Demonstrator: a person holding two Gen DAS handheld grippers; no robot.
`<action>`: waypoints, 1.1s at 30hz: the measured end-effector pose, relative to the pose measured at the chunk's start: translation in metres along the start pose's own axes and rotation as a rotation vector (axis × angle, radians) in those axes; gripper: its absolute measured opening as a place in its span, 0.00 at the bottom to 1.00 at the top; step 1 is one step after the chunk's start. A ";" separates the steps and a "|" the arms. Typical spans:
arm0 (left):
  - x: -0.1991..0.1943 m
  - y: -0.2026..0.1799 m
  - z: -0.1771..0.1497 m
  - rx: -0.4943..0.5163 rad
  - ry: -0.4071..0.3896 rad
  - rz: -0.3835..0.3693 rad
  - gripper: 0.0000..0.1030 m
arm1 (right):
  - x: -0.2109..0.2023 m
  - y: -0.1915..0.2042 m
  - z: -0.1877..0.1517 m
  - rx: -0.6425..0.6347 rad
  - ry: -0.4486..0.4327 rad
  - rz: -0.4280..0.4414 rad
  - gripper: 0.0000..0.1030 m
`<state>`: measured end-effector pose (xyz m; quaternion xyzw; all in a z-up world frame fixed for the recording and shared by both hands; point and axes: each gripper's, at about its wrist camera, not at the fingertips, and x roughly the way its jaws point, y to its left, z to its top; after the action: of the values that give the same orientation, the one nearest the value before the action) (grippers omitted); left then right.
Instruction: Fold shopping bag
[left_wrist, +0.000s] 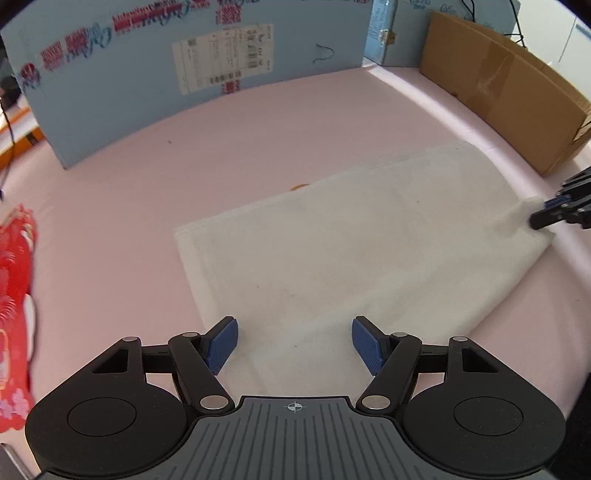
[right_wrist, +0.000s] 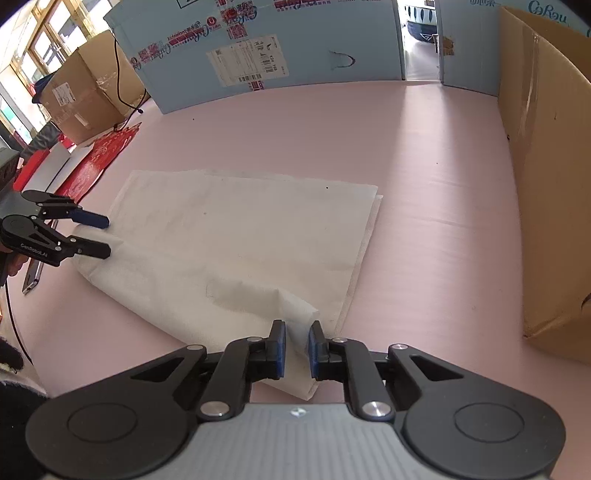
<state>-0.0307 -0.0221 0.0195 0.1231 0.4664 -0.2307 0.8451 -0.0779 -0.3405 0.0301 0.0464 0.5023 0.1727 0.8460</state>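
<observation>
Left tool (left_wrist: 294, 343) spread over bag (left_wrist: 351, 251); right tool (right_wrist: 296, 345) pinching corner.

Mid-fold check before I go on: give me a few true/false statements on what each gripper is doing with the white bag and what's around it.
1. The right gripper has a raised corner of the white bag between its fingers. True.
2. The left gripper is shut on the bag. False: its fingers stand wide apart at the bag's edge.
3. The bag hangs in the air. False: it lies on the pink surface, one corner lifted.
4. A brown cardboard box stands beside the bag. True.
</observation>
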 end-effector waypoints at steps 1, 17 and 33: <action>-0.002 -0.001 0.000 -0.008 -0.019 -0.006 0.68 | -0.002 0.000 -0.001 0.004 -0.003 -0.001 0.12; 0.008 -0.036 -0.019 0.071 -0.044 0.104 0.72 | -0.018 0.027 -0.008 0.005 -0.182 -0.222 0.36; 0.004 -0.040 -0.026 0.082 -0.097 0.162 0.84 | 0.028 0.104 0.009 -0.097 -0.181 -0.047 0.33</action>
<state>-0.0677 -0.0467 0.0028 0.1834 0.4035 -0.1862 0.8769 -0.0835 -0.2325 0.0371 0.0091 0.4158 0.1719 0.8930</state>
